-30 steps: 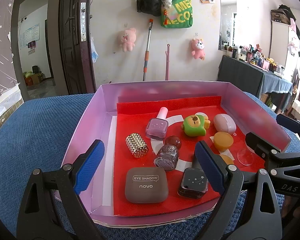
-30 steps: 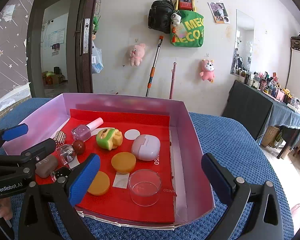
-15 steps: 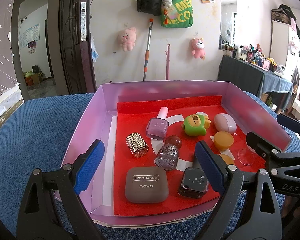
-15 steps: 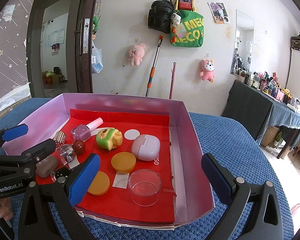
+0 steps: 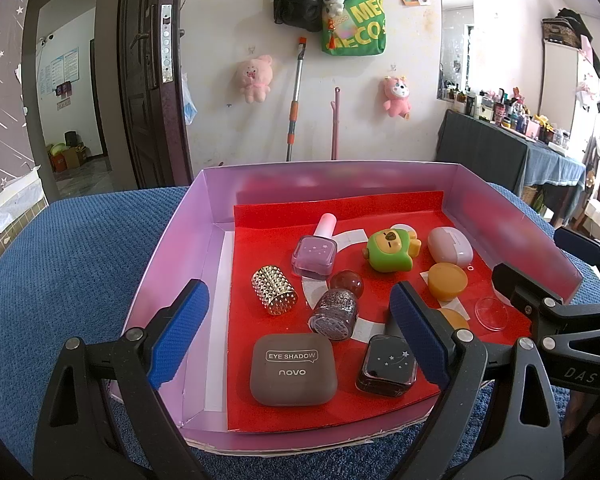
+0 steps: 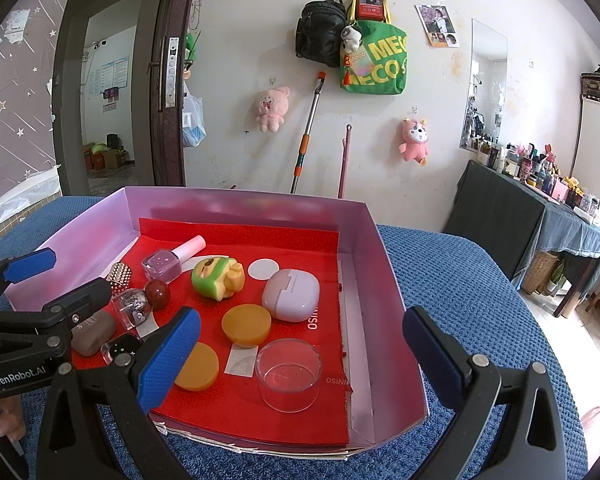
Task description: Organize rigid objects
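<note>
Left gripper (image 5: 296, 334) hangs at the near edge of the pink box (image 5: 172, 248), jaws spread wide, nothing between them. All the small things lie inside the box on its red liner (image 5: 340, 210). Left to right: a gold studded cap (image 5: 274, 290) on its side; a purple polish bottle (image 5: 315, 254) lying flat with a glitter bottle (image 5: 335, 312) below it; a grey eye-shadow case (image 5: 293, 368) and a dark square bottle (image 5: 387, 366) at the near edge; a green toy (image 5: 390, 250); a pale lilac case (image 6: 291, 295); an orange lid (image 6: 246, 325) and an orange disc (image 6: 196, 365); a clear cup (image 6: 290, 374) upright. Right gripper (image 6: 300, 354) hovers over the box's near right part, jaws likewise wide and empty. White paper patches (image 6: 264, 269) on the liner look like marked spots, some bare. Judgement: everything is gathered in the box but loosely scattered, which fits either an unsorted lot or a finished layout; cannot tell which.
</note>
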### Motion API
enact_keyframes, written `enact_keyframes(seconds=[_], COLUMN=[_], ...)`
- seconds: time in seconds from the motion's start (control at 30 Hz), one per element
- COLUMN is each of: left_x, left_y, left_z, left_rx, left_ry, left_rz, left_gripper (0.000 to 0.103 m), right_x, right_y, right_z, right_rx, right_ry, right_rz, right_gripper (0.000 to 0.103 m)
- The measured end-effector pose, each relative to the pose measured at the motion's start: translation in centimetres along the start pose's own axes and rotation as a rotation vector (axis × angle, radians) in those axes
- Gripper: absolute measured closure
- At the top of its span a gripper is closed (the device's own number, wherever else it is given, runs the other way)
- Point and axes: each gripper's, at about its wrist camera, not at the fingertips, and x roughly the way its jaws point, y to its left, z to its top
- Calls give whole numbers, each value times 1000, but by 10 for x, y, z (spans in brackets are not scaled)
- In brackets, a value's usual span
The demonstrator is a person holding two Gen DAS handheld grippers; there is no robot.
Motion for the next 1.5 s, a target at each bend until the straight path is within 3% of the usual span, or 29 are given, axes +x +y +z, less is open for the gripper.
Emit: enact_keyframes(seconds=[1.5], left_x=[-3], left_y=[1], left_z=[-5], left_rx=[5], left_ry=[-5], left_rz=[7], left_gripper=[10], right_x=[-3], right_y=[0], right_z=[-2], right_rx=[2], right_ry=[-7], right_rz=[4], right_gripper=[0])
